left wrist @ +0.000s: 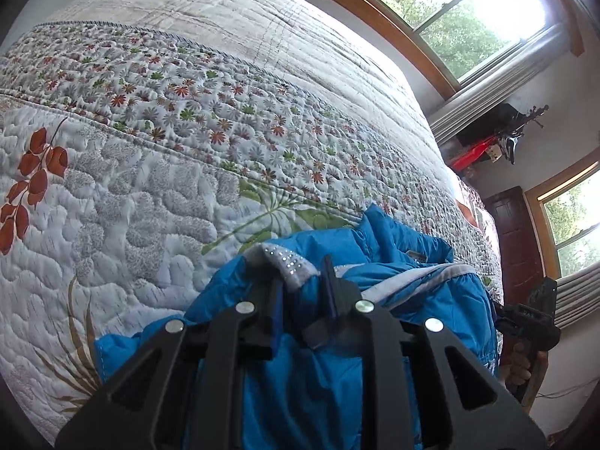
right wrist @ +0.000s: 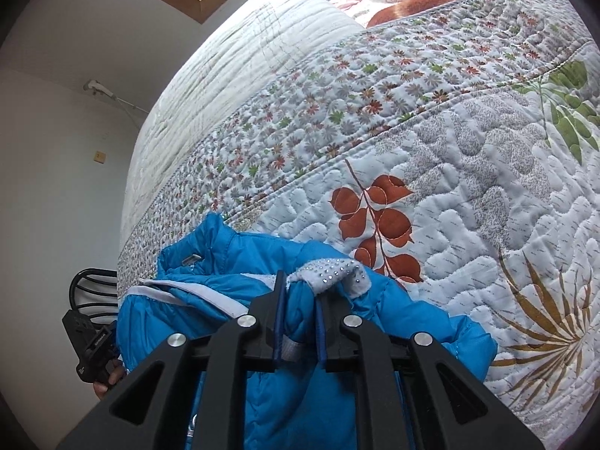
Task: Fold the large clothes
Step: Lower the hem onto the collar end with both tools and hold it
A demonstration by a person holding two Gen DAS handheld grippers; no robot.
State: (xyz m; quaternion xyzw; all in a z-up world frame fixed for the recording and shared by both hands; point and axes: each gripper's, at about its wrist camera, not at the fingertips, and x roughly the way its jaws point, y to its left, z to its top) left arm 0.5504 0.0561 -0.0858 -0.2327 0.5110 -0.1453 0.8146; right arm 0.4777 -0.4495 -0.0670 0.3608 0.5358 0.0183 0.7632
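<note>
You are working in a white-walled bedroom with wood-framed windows (left wrist: pixel 442 18) letting in bright daylight. A bed is filling most of both views, and a quilt (left wrist: pixel 157 157) is lying over it: white quilting, a band of small red and green flowers, then larger rust leaves and a golden palm print. On the near part of that quilt a puffy jacket (left wrist: pixel 397 247) is lying bunched up; it is shining bright blue, with stitched padding channels, a pale grey trim strip running along one edge, and grey knit cuffs (right wrist: pixel 330 272) dotted with tiny sparkling studs. Your left tongs (left wrist: pixel 305 285) are clamping the blue fabric just beside one studded cuff, jaws nearly together. Your right tongs (right wrist: pixel 300 292) are doing the same at the other cuff, a fold of blue fabric pinched between the blue pads (right wrist: pixel 278 318). Each view is catching the other tool's black body at its edge, gripped by your hand (left wrist: pixel 521 367).
</note>
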